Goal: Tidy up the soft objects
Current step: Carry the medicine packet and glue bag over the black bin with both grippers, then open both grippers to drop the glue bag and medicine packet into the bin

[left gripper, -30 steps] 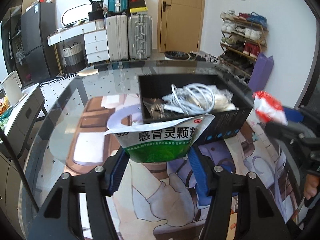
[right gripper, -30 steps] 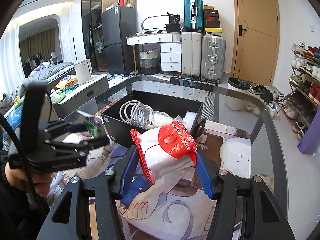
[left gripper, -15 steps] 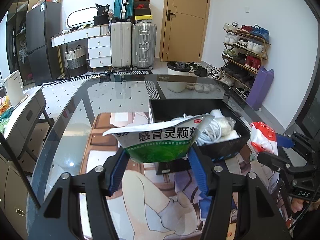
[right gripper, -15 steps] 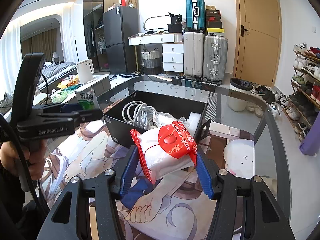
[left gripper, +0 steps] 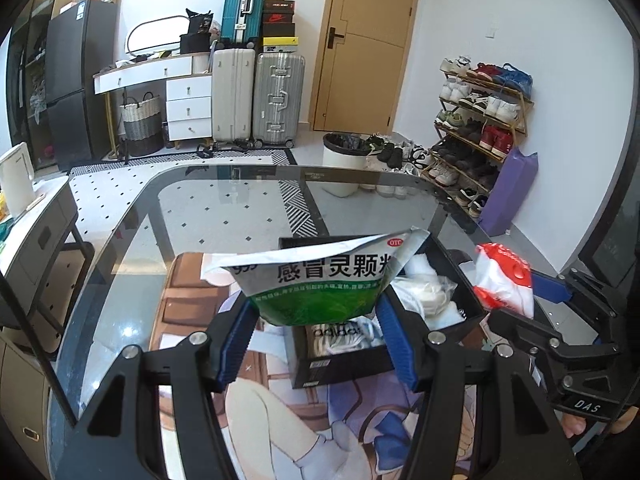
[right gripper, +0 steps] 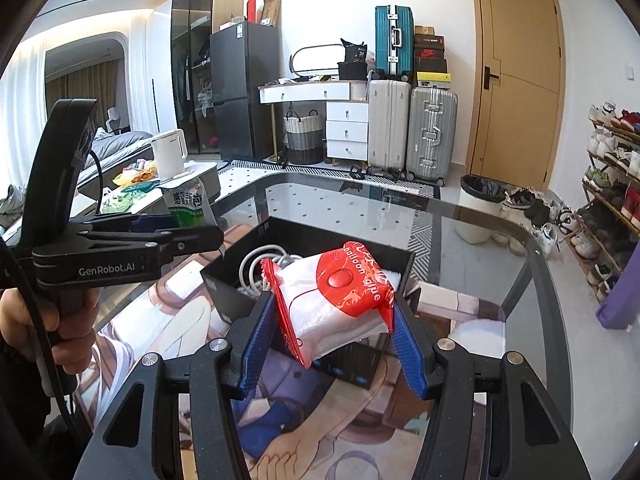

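Glass table (left gripper: pixel 132 264) below; my left gripper (left gripper: pixel 316 344) clenches the sachet (left gripper: pixel 320 284), right gripper (right gripper: pixel 332 344) the glue pack (right gripper: pixel 336 300) (squashy): I'd lower both gently into the box (right gripper: pixel 224 284) at twelve o'clock.

surface: glass table (left gripper: pixel 132 240) | on it: printed mat (left gripper: pixel 280 412), black box (left gripper: pixel 340 364) ahead of fingers

A brown door (right gripper: pixel 520 68) is in the far wall. Left of the door stand two silver suitcases (right gripper: pixel 412 132), and a teal suitcase (right gripper: pixel 394 46) sits up on top of them. Left again is a white set of drawers (right gripper: pixel 346 128), then a woven basket (right gripper: pixel 303 136), then a black fridge (right gripper: pixel 240 88). Right of the door is a shoe rack (left gripper: pixel 478 120) full of shoes. A white bin (left gripper: pixel 344 160) stands on the floor near the door. A white kettle (right gripper: pixel 170 154) sits far left of the door.
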